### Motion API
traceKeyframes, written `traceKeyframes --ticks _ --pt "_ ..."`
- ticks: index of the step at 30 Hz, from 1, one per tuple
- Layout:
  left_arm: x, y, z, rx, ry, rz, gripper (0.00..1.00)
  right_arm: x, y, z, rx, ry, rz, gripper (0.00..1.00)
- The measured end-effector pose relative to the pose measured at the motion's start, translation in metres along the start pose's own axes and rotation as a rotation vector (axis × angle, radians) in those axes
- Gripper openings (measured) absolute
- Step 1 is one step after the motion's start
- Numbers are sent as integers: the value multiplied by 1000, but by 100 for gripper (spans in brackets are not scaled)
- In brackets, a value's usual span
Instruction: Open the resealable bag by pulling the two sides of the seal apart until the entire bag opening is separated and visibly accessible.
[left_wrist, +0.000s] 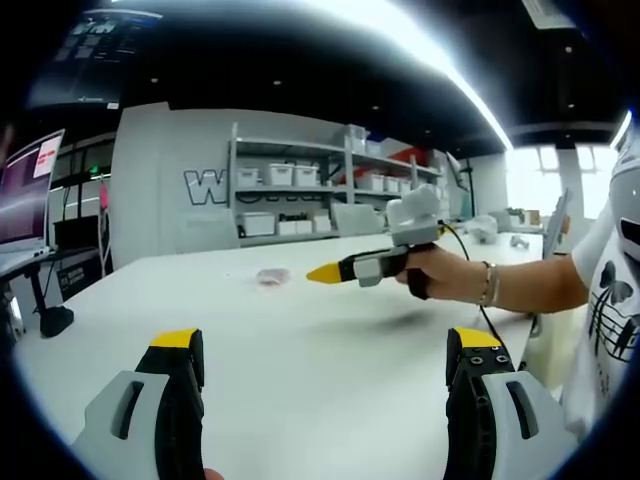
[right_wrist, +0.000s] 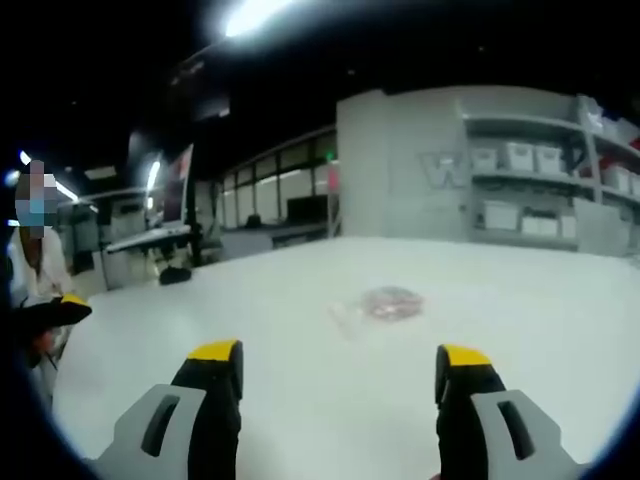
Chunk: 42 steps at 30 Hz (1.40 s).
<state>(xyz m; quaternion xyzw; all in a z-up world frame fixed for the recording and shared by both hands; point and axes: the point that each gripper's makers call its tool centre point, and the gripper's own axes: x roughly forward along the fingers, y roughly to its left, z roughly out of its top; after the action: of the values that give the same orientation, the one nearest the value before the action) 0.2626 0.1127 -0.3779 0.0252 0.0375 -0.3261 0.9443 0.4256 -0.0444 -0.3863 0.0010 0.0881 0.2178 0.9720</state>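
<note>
Right gripper view: right gripper jaws apart, empty | resealable bag flat on white table, ahead, untouched | left gripper jaws apart, empty | seal-pull judged not started; whole opening remains.

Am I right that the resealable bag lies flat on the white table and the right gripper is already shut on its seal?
Not quite. The resealable bag does lie flat on the white table, but the right gripper is not shut on it: the right gripper view shows its jaws wide apart with nothing between them, and the bag lies apart, ahead of the tips.
</note>
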Motion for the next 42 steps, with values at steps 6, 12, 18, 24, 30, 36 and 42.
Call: traceKeyframes --ticks 6,12,18,24,30,36,42 --pt "0 0 1 2 -4 -2 100 -5 1 3 -4 -8 -2 79" --pt "-1 1 2 4 -5 -1 100 -12 4 4 -1 -16 -2 78" --pt "0 0 2 7 -4 -3 100 -20 3 2 14 -20 -6 78" --pt "0 -1 3 11 -10 -4 100 -30 1 3 23 -32 -17 78" --pt "-3 -1 3 14 -12 3 100 -39 -2 5 23 -46 -34 78" --pt "-8 1 5 20 -22 17 100 -49 -2 6 30 -57 -43 78" --pt "-12 6 3 16 -28 30 100 -54 -7 9 37 -74 -60 78"
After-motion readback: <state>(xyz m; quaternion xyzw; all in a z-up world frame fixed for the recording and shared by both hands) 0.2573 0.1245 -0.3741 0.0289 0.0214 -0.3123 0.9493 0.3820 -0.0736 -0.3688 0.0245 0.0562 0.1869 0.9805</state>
